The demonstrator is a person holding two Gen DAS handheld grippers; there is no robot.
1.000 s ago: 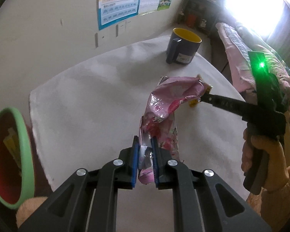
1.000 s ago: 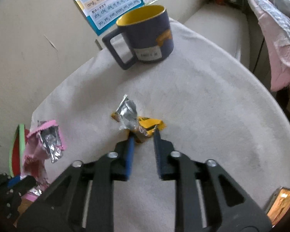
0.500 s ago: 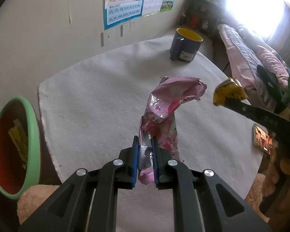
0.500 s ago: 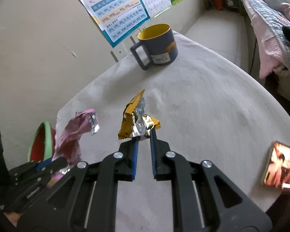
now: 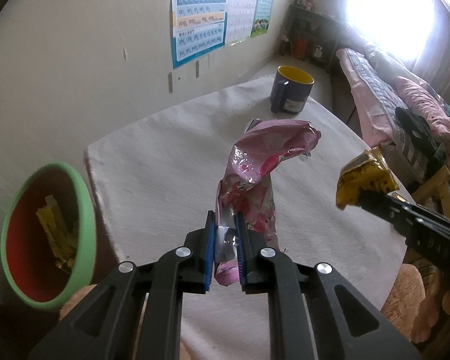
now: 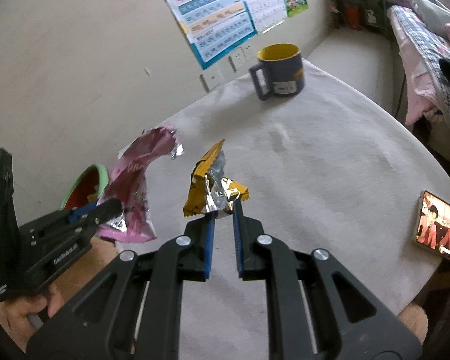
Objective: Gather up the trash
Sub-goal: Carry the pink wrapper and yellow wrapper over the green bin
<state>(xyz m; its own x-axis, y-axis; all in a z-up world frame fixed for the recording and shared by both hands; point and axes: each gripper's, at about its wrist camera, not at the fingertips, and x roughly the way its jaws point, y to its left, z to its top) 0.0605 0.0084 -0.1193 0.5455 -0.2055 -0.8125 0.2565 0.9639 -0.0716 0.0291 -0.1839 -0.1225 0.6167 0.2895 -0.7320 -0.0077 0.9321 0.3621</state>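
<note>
Pink wrapper point(image 5: 256, 186), crumpled, lifted above the desk point(image 5: 171, 162), pinched at its lower end in the jaws of the left gripper point(image 5: 225, 234), nearly closed on it. Yellow wrapper point(image 6: 211, 190) with silver foil inside, also in the air over the desk, clamped at its lower edge by the right gripper point(image 6: 223, 211), jaws pressed together on it. Green bin point(image 5: 85, 219) with red inside just beside the left edge of the desk, some yellow trash in it. Blue mug point(image 6: 280, 72) standing at the far side, phone point(image 6: 438, 229) lying at the right edge.
</note>
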